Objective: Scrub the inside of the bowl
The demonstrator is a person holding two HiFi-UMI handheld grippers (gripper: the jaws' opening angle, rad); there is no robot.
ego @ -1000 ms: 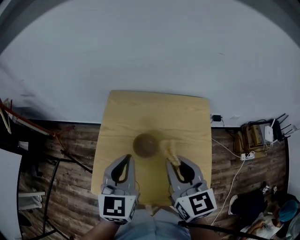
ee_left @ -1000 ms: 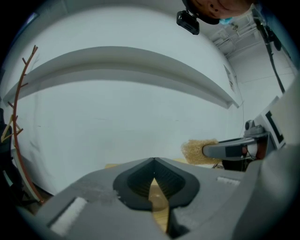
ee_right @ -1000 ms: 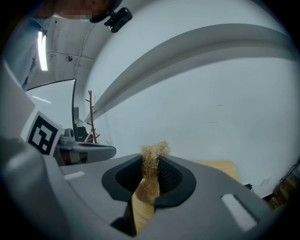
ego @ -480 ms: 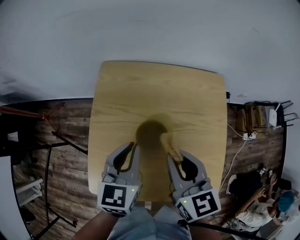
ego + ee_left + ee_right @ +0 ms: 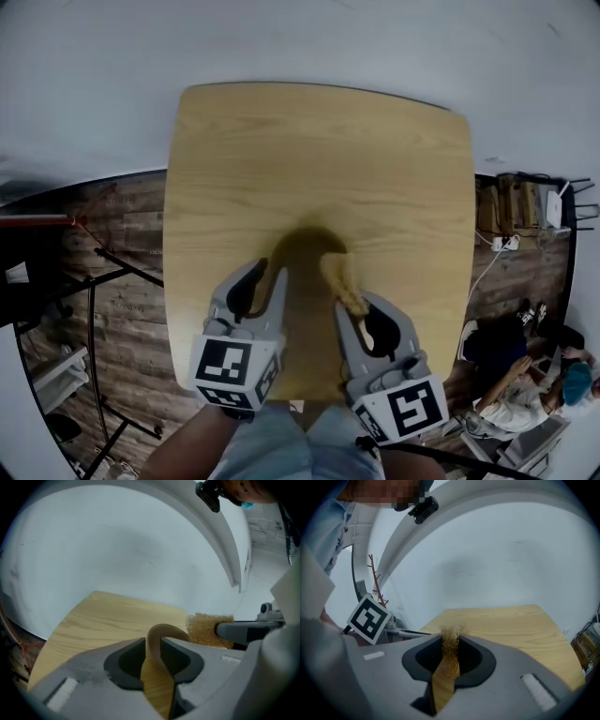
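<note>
A brown bowl (image 5: 302,251) sits on the light wooden table (image 5: 319,159), seen dark in the head view. My left gripper (image 5: 268,274) is shut on the bowl's near left rim (image 5: 158,634), which stands between its jaws in the left gripper view. My right gripper (image 5: 352,302) is shut on a tan scrubbing sponge (image 5: 342,284). The sponge sticks out forward at the bowl's right edge; I cannot tell whether it touches the bowl. In the left gripper view the sponge (image 5: 206,629) shows just right of the bowl. Its fibres (image 5: 451,637) rise between the right jaws.
The table is small, with its edges close on both sides and wood-plank floor (image 5: 122,253) below. Cables and boxes (image 5: 525,211) lie on the floor to the right, where a person (image 5: 525,375) sits. A white wall stands beyond the table.
The head view has moved closer over the table. Both grippers have come forward to the bowl; the left jaws now hold its rim, and the sponge is at its right edge.
</note>
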